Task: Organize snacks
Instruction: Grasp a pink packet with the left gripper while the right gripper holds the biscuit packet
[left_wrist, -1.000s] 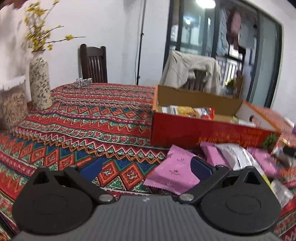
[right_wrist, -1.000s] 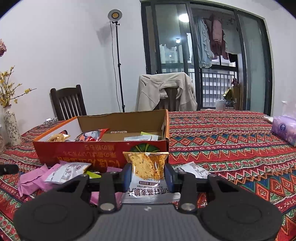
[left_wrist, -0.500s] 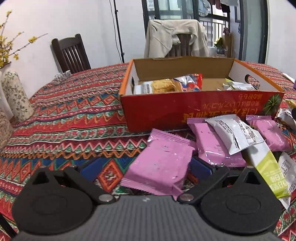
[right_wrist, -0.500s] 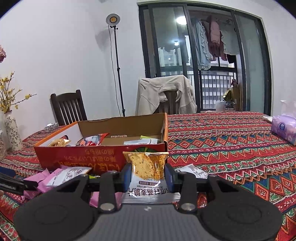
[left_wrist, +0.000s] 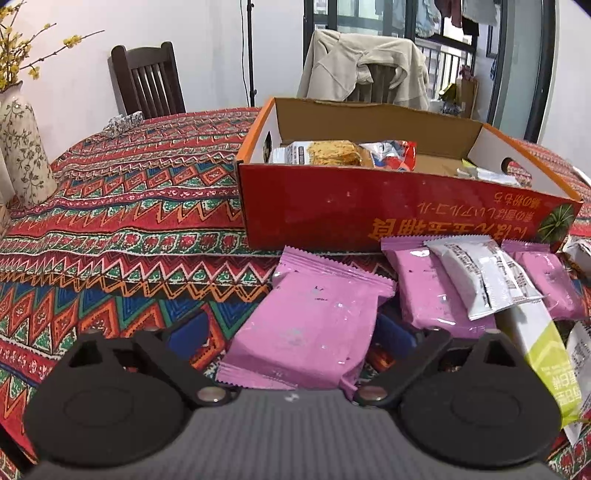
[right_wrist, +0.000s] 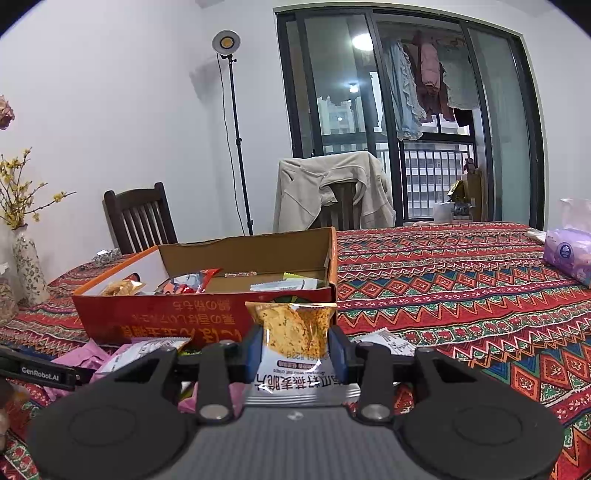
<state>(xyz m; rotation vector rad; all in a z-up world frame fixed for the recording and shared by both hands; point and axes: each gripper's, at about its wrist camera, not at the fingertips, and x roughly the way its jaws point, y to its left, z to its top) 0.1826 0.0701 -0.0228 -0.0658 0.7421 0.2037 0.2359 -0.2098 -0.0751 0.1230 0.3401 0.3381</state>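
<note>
A red cardboard box (left_wrist: 369, 206) holds several snack packs and stands on the patterned tablecloth; it also shows in the right wrist view (right_wrist: 166, 317). Loose packs lie in front of it: pink packs, a white pack (left_wrist: 484, 280) and a green-white pack (left_wrist: 546, 369). My left gripper (left_wrist: 291, 332) is open, its blue fingers on either side of a pink snack pack (left_wrist: 310, 321) that lies on the cloth. My right gripper (right_wrist: 295, 350) is shut on an orange crisp pack (right_wrist: 295, 332), held upright in front of the box.
A flowered vase (left_wrist: 18, 147) stands at the table's left. A purple tissue pack (right_wrist: 569, 254) lies at the far right. Two chairs (right_wrist: 136, 218) stand behind the table, one draped with a beige jacket (right_wrist: 332, 192). A lamp stand (right_wrist: 236, 147) is behind.
My left gripper swung right and moved down towards the loose packs, so the pink pack now lies between its open fingers. My right gripper rose slightly, still holding the crisp pack.
</note>
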